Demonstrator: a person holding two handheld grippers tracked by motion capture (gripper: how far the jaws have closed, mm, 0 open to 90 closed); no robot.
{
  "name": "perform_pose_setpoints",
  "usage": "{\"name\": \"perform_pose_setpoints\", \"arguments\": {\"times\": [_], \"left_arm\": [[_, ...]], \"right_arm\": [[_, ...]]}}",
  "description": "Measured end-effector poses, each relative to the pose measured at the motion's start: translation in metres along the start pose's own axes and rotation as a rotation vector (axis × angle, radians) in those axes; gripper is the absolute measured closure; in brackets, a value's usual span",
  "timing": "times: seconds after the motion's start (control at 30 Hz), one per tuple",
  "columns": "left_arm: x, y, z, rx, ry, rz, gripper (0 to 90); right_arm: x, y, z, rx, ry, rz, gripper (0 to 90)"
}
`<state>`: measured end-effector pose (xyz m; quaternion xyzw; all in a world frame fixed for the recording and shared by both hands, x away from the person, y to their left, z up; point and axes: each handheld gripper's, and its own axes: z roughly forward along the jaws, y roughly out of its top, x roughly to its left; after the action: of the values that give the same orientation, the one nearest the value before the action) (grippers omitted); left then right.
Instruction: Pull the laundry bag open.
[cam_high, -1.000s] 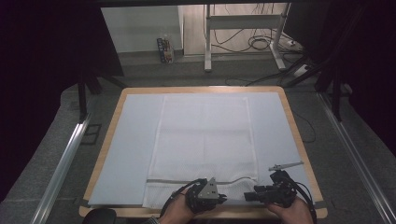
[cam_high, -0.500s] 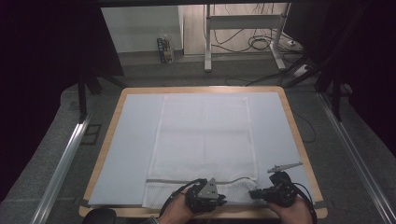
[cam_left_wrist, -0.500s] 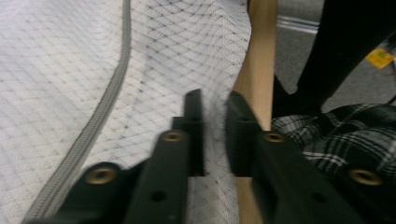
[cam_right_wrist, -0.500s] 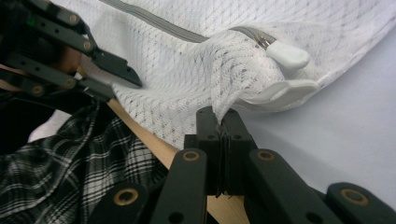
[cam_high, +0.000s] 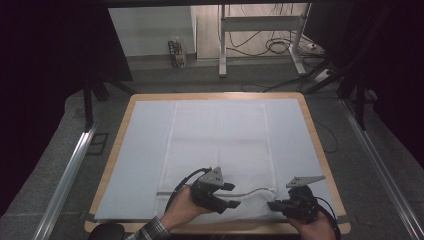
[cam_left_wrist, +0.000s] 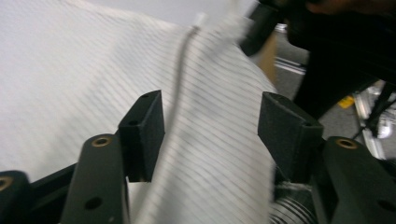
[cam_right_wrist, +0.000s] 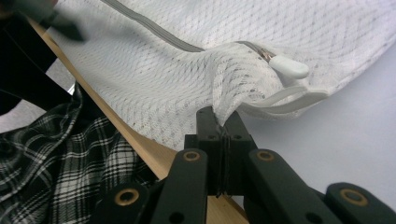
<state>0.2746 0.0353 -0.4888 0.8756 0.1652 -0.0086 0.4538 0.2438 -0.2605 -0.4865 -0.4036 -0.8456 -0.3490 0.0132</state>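
A: From the high view, where did things stand?

B: The white mesh bag (cam_high: 220, 150) lay flat on the pale blue sheet (cam_high: 145, 150), its near edge bunched and lifted at the front of the table (cam_high: 320, 150). The right gripper (cam_high: 274, 205) pinched that edge near the bag's right corner. The left gripper (cam_high: 234, 196) hovered just beside it with its jaws parted; they had just been opening, the mesh between them but not pressed.

A: And the left gripper view?

B: Blurred, but the jaws stood half wide, the striped mesh and its seam (cam_left_wrist: 180, 70) running between them untouched. To do this well, I judged the left should close on the zip side, apart from the right's pinch, so the mouth could be pulled taut.

A: The right gripper view?

B: Jaws clamped on a fold of mesh (cam_right_wrist: 222, 105), just below the white zip pull (cam_right_wrist: 289, 66). A checked sleeve (cam_right_wrist: 60, 163) showed at the left. That hold needed to stay firm and low.

A: The room?

B: A wood-rimmed table, grey floor, a metal stand (cam_high: 260, 30) and loose cables (cam_high: 280, 47) behind, dark curtains at the sides.
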Motion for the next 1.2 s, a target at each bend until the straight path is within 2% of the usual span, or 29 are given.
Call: {"name": "perform_pose_setpoints", "arguments": {"times": [0.13, 0.2, 0.3, 0.37, 0.4, 0.43, 0.47, 0.8, 0.9, 0.93, 0.97, 1.0, 1.1, 1.2], "left_arm": [[0.016, 0.022, 0.012, 0.007, -0.014, -0.008, 50.6], [0.023, 0.031, 0.020, 0.011, -0.029, 0.004, 56.6], [0.029, 0.045, 0.039, 0.038, -0.058, 0.020, 60.1], [0.029, 0.052, 0.052, 0.044, -0.082, 0.016, 60.8], [0.030, 0.056, 0.059, 0.062, -0.091, 0.032, 60.8], [0.029, 0.058, 0.063, 0.057, -0.099, 0.023, 61.1], [0.029, 0.061, 0.068, 0.066, -0.109, 0.032, 61.1], [0.021, 0.079, 0.107, 0.120, -0.134, 0.068, 60.3], [0.020, 0.078, 0.111, 0.144, -0.125, 0.079, 64.5], [0.021, 0.077, 0.110, 0.149, -0.123, 0.076, 69.0], [0.023, 0.076, 0.109, 0.148, -0.124, 0.071, 69.0], [0.026, 0.075, 0.107, 0.146, -0.125, 0.058, 73.7], [0.028, 0.073, 0.104, 0.142, -0.128, 0.046, 78.2], [0.030, 0.072, 0.100, 0.140, -0.132, 0.041, 79.1]], "right_arm": [[0.002, -0.001, 0.000, -0.008, -0.016, -0.038, 87.6], [0.002, -0.001, 0.001, -0.007, -0.025, -0.069, 87.6], [0.003, -0.002, 0.002, -0.004, -0.032, -0.089, 87.6], [0.003, -0.002, 0.002, -0.003, -0.034, -0.092, 87.6], [0.003, -0.002, 0.002, -0.002, -0.037, -0.098, 87.6], [0.003, -0.002, 0.002, -0.002, -0.038, -0.100, 87.6], [0.003, -0.002, 0.002, -0.001, -0.039, -0.100, 87.5], [0.003, -0.002, 0.002, -0.003, -0.050, -0.112, 87.5], [0.003, -0.003, 0.001, -0.002, -0.056, -0.115, 87.5], [0.003, -0.003, 0.001, -0.005, -0.059, -0.115, 87.5], [0.003, -0.003, 0.001, -0.005, -0.059, -0.115, 87.5], [0.003, -0.003, 0.001, -0.003, -0.060, -0.115, 87.5], [0.003, -0.003, 0.001, 0.000, -0.066, -0.118, 87.5], [0.003, -0.003, 0.001, 0.000, -0.070, -0.119, 87.5]]}}
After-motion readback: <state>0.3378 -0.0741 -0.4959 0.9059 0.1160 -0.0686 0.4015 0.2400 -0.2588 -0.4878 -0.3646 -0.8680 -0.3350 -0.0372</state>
